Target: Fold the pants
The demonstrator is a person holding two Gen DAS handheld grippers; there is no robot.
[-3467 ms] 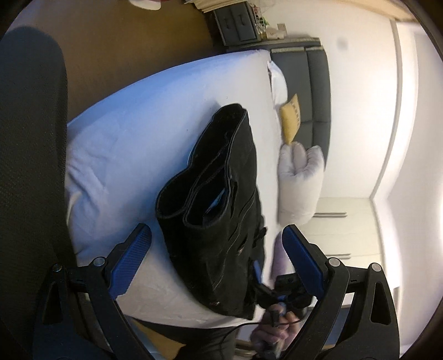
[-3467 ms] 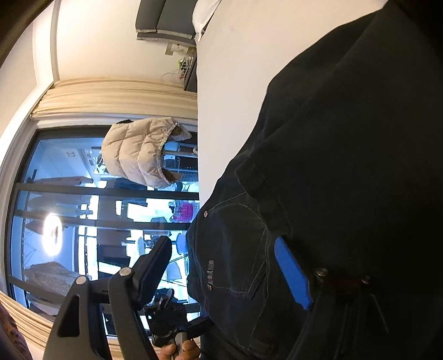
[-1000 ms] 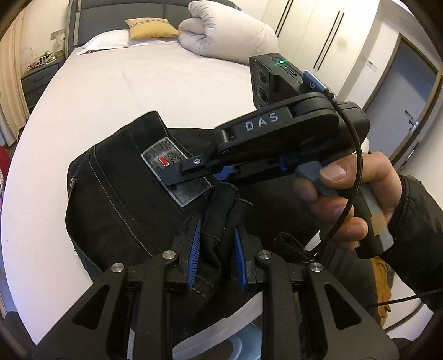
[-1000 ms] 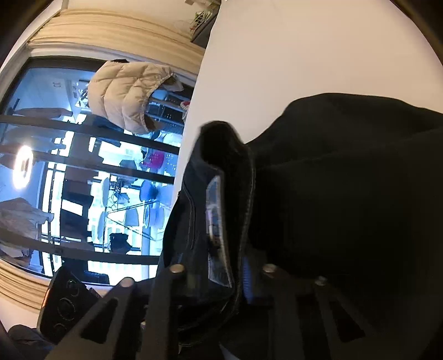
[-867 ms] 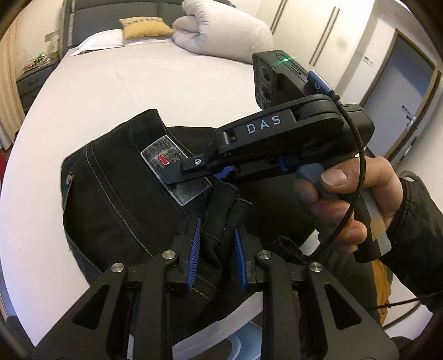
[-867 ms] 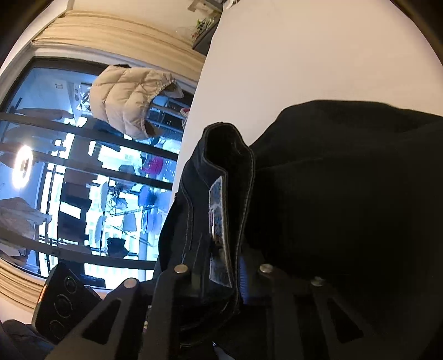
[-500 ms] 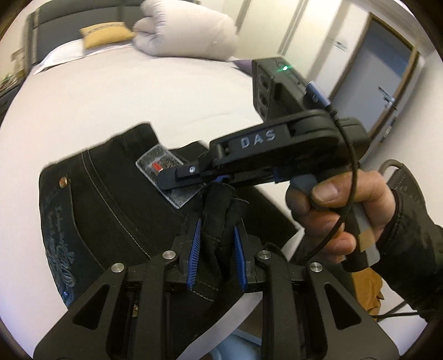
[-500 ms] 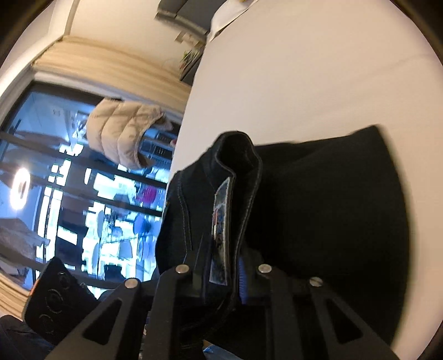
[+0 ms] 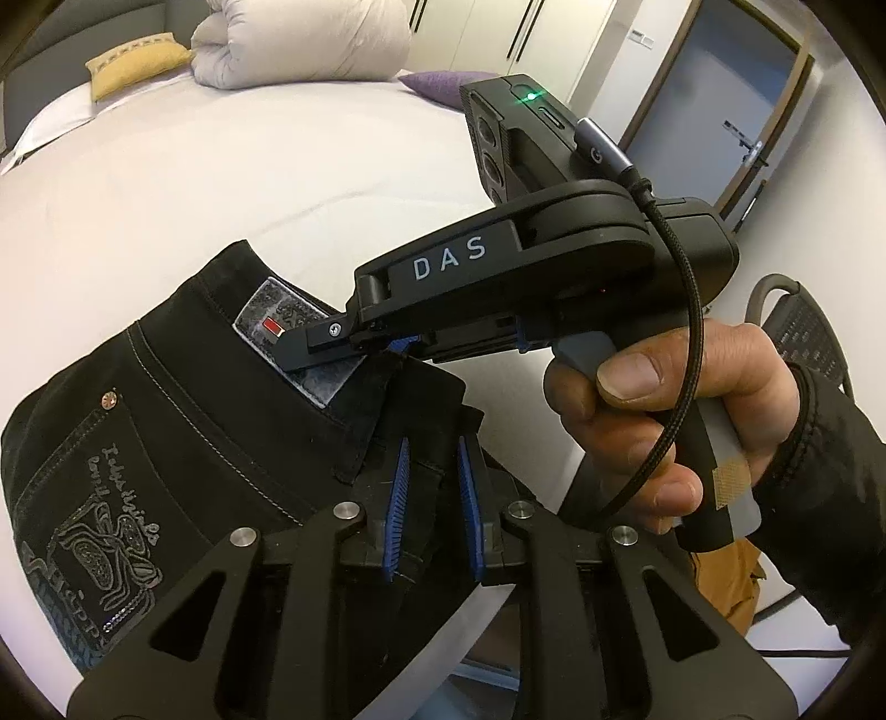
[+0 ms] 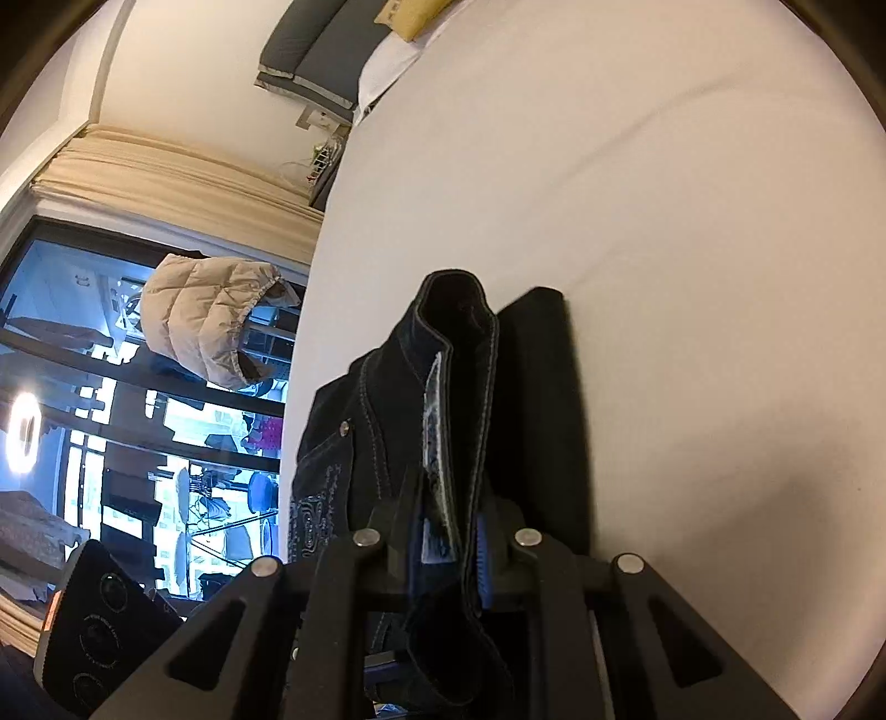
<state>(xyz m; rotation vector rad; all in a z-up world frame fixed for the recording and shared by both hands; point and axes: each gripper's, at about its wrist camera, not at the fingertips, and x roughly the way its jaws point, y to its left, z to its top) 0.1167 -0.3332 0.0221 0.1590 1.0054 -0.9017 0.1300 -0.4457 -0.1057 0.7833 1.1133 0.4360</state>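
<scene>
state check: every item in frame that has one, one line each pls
pants: folded into a bundle on the bed, waistband end pinched up.
left gripper: shut on the pants, jaws just closed further.
right gripper: shut on the waistband at the patch.
patch: facing up, partly under the right gripper's finger.
bed: sheet smooth.
duvet: rolled up by the headboard.

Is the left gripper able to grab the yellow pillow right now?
Probably not. The left gripper is shut on the black pants near this edge of the bed, while the yellow pillow lies far off at the headboard end. It would have to let go first.
</scene>
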